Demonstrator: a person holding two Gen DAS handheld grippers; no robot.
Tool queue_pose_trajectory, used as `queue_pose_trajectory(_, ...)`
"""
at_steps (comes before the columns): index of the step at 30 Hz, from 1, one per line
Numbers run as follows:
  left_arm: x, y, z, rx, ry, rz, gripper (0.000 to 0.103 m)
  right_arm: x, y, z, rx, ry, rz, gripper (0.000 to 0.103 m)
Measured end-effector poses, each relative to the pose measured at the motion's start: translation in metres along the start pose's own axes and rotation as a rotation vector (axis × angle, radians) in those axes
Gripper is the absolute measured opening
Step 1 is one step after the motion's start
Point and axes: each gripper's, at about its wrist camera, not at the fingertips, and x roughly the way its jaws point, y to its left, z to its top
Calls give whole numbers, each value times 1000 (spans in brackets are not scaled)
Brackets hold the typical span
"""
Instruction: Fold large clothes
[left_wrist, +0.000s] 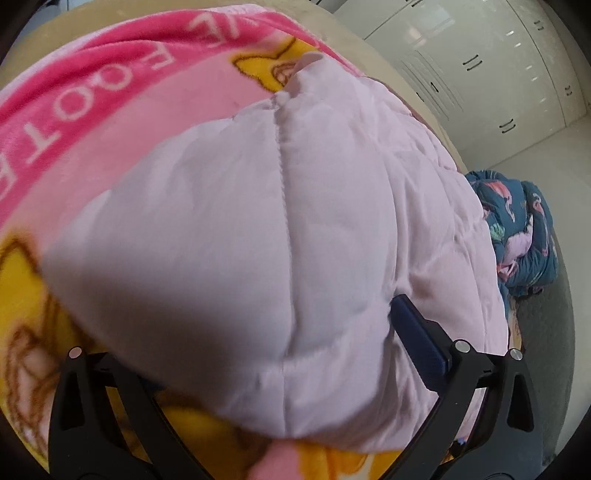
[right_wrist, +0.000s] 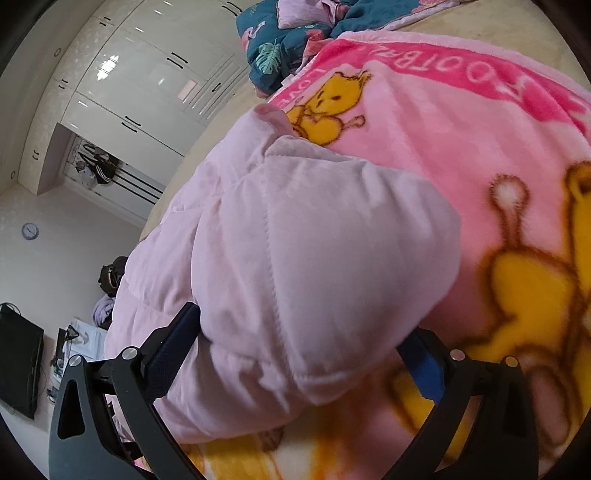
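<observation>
A pale pink quilted jacket (left_wrist: 295, 206) lies bunched on a pink fleece blanket (left_wrist: 122, 122) printed with yellow bears. In the left wrist view a puffy fold fills the space between the fingers of my left gripper (left_wrist: 266, 321). Its blue-padded right finger (left_wrist: 417, 332) presses the fold's side, and the left finger is hidden under cloth. In the right wrist view the jacket (right_wrist: 314, 240) bulges between the widely spread fingers of my right gripper (right_wrist: 299, 325), with a pad on each side. Both grippers stand open around the jacket.
A crumpled dark teal quilt with a flamingo print (left_wrist: 524, 229) (right_wrist: 288, 37) lies beyond the blanket on the beige bed. White wardrobe doors (right_wrist: 147, 81) line the wall. A black screen (right_wrist: 18, 362) and a round clock (right_wrist: 29, 231) are at the room's far side.
</observation>
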Motion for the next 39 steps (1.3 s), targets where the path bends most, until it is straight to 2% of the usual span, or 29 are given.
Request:
queue_pose_trajectory(9,17,-7,11,13,-24,-13,95,22,-2,9,2,-1,45,98)
queue_pose_trajectory(11,14,-11,13,46,-27,-7,93,22,6,10,-51,3,42,92)
queue_pose_trajectory(13,7,-19,11,99,-55,10,85,19,16,10,-127,-1,31,74)
queue_pose_trajectory(15,-1,-34,8,174,-95,37,70,12,27,9,-217,-18,15,59)
queue_pose_trajectory(16,-4,-40,6,203,-109,46,66,8,34,8,-270,-27,2,52)
queue_pose_trajectory(18,-11,-48,4,247,-129,50,53,4,47,5,-349,-31,-28,44)
queue_pose_trajectory(19,-14,-50,4,262,-134,49,51,2,55,3,-398,-35,-50,41)
queue_pose_trajectory(21,-21,-56,3,303,-139,51,42,-2,69,-1,-469,-46,-79,37)
queue_pose_trajectory(24,-34,-62,3,342,-146,51,37,-16,87,-9,-552,-73,-95,34)
queue_pose_trajectory(30,-68,-75,-4,408,-182,32,34,-47,122,-24,-716,-137,-114,30)
queue_pose_trajectory(34,-92,-78,-16,445,-203,19,33,-80,140,-39,-806,-190,-73,29)
queue_pose_trajectory(39,-123,-69,-44,483,-212,6,33,-121,139,-56,-841,-217,-25,29)
